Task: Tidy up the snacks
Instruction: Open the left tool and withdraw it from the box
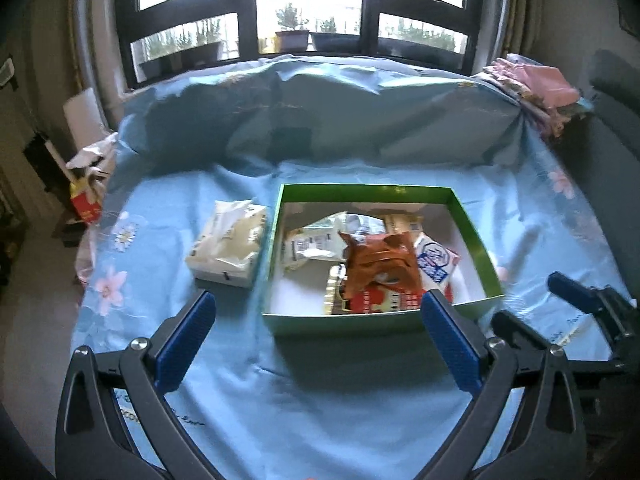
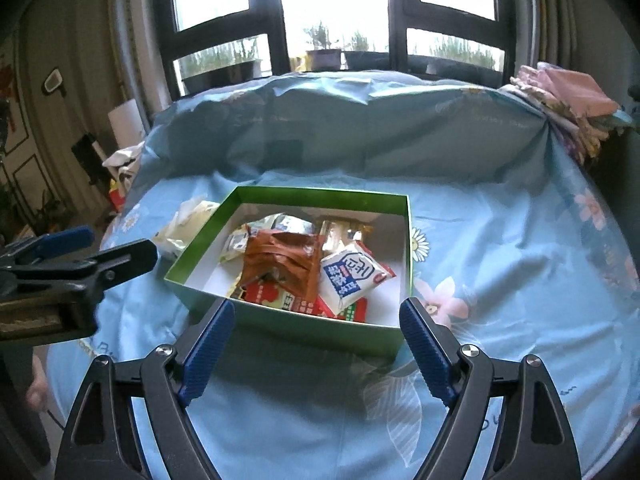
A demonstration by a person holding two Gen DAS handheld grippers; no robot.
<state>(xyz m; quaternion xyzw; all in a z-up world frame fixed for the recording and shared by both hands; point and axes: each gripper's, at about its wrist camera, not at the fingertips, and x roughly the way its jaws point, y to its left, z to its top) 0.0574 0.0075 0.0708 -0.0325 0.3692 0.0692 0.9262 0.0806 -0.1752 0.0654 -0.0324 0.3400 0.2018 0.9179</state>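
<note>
Blue-padded fingers of the left tool [image 1: 316, 302] sit nearest the lens, spread wide with nothing between them; the pads hang over the sheet just short of the box's near wall.

Right tool [image 2: 316, 312]: likewise spread wide and empty, fingers framing the near wall of the same box. It also shows in the left view at 3 o'clock, side-on.

Green box [image 1: 472, 216]: open-topped, white inside, at 12 o'clock from both tools, resting on the blue floral sheet [image 1: 320, 392] that covers the surface.

Contents: orange-brown packet [image 1: 376, 264] uppermost; white packet with blue label [image 2: 350, 276] leaning against it toward 3 o'clock; red-and-white packet [image 2: 288, 300] beneath, against the near wall; pale and gold wrappers behind, toward 12 o'clock.

Outside the box: white tissue pack [image 1: 228, 246], just beside the left wall at 10 o'clock in the left view; not obviously a snack.

Progress, as a judgement: snacks appear gathered in the box and none lies loose on the sheet, so the sorting looks close to finished; tidying the heap may remain.

Obscured: lower packets are overlapped and their print unreadable; the pink folded cloth [image 2: 568, 104] at 2 o'clock and clutter at 9 o'clock are dim; what lies under the sheet is hidden.
</note>
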